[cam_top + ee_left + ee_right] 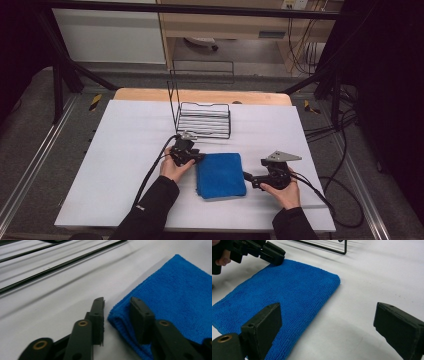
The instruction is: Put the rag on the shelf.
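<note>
A folded blue towel [220, 175] lies flat on the white table cover, near the front centre. My left gripper [196, 157] sits at the towel's far left corner. In the left gripper view it [117, 308] is open a little: one jaw rests over the bare table, the other over the towel [175, 290], and the corner lies in the gap unpinched. My right gripper [248, 177] is at the towel's right edge. In the right gripper view it [328, 320] stands wide open, low over the table, one jaw above the towel [282, 290] edge, and the left gripper [274, 253] shows at the far corner.
A black wire rack [204, 120] stands just behind the towel at the table's centre back, its bars [62, 265] close to my left gripper. The white cover [125, 150] spreads bare to the left and right. Cables trail off the table's right side.
</note>
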Demonstrator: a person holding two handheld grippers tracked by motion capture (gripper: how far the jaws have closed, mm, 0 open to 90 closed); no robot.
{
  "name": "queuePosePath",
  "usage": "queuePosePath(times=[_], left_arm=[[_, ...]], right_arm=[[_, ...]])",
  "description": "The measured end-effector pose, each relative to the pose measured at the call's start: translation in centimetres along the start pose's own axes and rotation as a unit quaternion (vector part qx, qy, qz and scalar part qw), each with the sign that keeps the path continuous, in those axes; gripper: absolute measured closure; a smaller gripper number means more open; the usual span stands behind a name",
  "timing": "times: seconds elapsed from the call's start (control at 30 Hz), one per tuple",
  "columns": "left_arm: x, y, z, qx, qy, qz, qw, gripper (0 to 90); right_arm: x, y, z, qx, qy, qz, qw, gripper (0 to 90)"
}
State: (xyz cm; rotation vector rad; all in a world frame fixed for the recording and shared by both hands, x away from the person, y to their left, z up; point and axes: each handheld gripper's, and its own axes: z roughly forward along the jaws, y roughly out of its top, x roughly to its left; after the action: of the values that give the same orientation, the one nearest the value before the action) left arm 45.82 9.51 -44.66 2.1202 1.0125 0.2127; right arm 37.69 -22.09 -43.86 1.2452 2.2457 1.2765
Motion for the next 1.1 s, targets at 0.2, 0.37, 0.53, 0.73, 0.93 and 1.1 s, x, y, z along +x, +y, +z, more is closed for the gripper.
queuePosePath(times=[0.2,0.37,0.53,0.73,0.93,1.1], left_arm=[[-0.3,0.0,0.3,0.005,-0.002,0.004,1.0000,73.0],[-0.7,0.0,0.1,0.011,-0.002,0.010,0.9999,81.9],[-0.7,0.0,0.2,0.009,-0.001,0.007,0.9999,83.9],[-0.9,-0.1,0.3,0.008,0.005,0.024,0.9997,84.5],[-0.6,-0.2,0.3,0.007,-0.004,0.018,0.9998,84.6],[-0.4,-0.2,0.4,0.005,-0.010,0.013,0.9999,84.7]], right_arm=[[-0.1,0.1,0.1,0.004,0.004,0.001,1.0000,7.2],[-0.1,0.5,0.4,0.006,0.007,-0.004,1.0000,5.2],[0.1,1.4,1.0,0.005,0.004,-0.008,1.0000,1.9],[0.1,2.9,2.1,0.004,-0.002,-0.016,0.9999,7.1],[-0.7,4.3,3.9,0.011,-0.004,0.011,0.9999,16.7],[-1.2,4.6,5.6,0.030,-0.015,0.019,0.9993,30.0]])
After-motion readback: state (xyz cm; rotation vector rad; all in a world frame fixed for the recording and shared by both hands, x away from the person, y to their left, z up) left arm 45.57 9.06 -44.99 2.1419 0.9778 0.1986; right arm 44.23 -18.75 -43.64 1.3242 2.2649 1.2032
